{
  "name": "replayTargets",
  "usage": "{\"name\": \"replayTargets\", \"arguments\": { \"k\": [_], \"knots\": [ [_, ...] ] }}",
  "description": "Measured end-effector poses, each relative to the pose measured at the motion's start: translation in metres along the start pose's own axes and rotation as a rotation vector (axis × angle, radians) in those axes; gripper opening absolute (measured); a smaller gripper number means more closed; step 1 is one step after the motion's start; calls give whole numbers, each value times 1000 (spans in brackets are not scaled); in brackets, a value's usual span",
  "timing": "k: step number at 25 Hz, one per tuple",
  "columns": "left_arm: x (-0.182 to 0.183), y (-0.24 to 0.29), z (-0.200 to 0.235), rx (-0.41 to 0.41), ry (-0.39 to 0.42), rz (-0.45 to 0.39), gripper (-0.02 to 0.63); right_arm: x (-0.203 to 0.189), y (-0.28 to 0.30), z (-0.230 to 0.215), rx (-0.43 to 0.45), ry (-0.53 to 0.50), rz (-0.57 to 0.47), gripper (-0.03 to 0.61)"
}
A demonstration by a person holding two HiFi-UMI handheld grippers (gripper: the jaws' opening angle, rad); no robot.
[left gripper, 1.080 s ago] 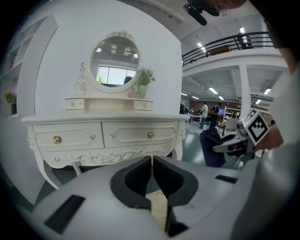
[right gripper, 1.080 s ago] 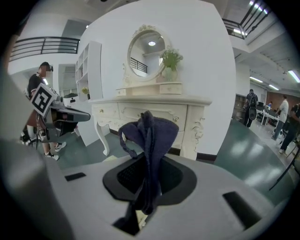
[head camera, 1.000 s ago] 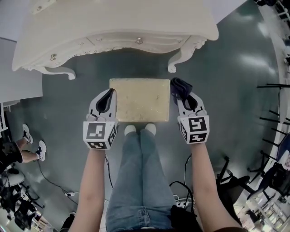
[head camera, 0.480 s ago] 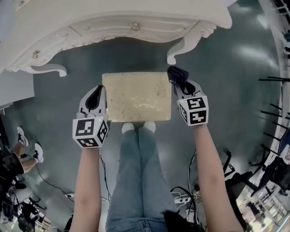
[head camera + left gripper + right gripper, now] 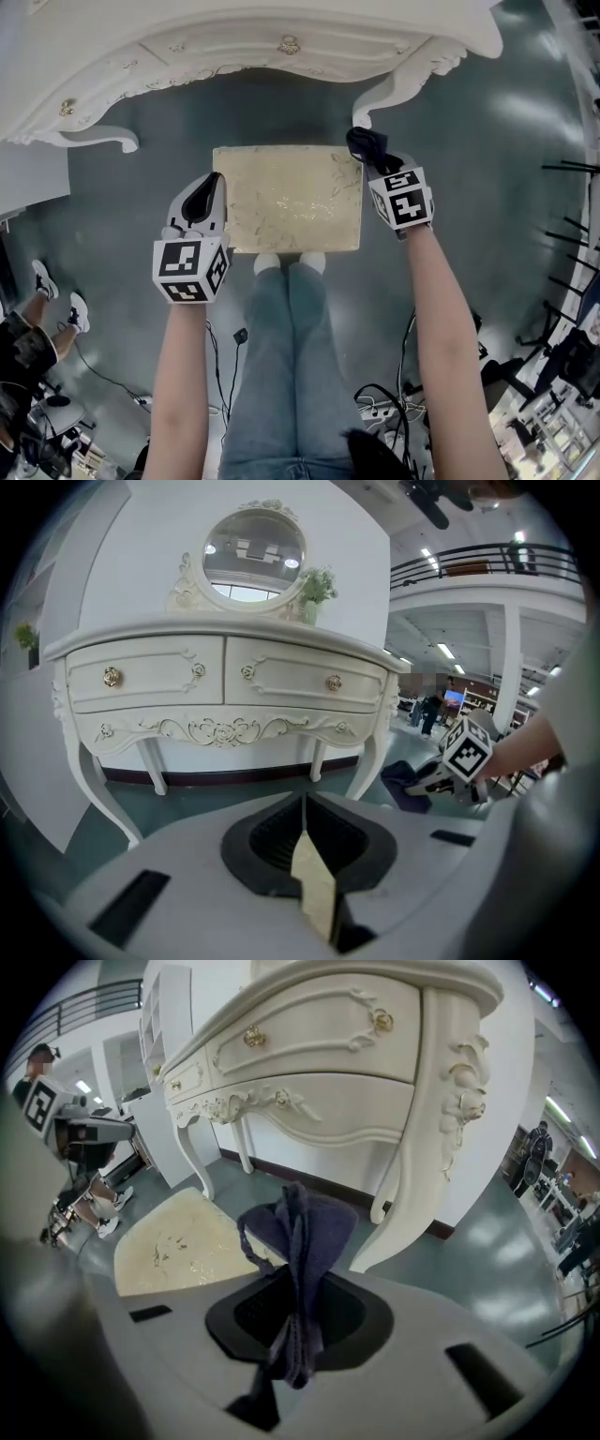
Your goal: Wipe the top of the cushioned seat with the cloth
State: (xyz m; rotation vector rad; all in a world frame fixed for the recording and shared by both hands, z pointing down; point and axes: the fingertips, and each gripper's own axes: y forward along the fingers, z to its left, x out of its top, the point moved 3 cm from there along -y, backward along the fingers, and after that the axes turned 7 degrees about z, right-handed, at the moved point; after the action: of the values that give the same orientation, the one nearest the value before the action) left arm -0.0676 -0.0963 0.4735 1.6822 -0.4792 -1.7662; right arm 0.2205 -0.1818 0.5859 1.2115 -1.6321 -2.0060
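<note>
Blue-jeaned legs (image 5: pixel 281 375) stand nearest; the left gripper (image 5: pixel 207 182), jaws pressed together, sits beside the left edge of the cream rectangular cushioned seat (image 5: pixel 291 197); the right gripper (image 5: pixel 378 164) pinches a dark purple cloth (image 5: pixel 365 144) at the seat's far right corner; beyond stands a white carved dressing table (image 5: pixel 234 37).
</note>
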Motion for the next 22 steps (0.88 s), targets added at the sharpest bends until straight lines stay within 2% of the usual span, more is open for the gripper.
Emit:
{"name": "replayTargets", "arguments": {
  "k": [5,10,16,22],
  "knots": [
    [-5,5,-5,-10,-8,8,14,-2,24,0,23,21,50,48],
    [-10,9,-9,-32,32,24,14,-6,39,13,106,103,88,48],
    [-11,8,-6,-24,19,26,14,-7,46,21,119,96,96,48],
    [-17,8,-7,-21,-3,34,14,-9,46,25,141,6,111,46]
  ]
}}
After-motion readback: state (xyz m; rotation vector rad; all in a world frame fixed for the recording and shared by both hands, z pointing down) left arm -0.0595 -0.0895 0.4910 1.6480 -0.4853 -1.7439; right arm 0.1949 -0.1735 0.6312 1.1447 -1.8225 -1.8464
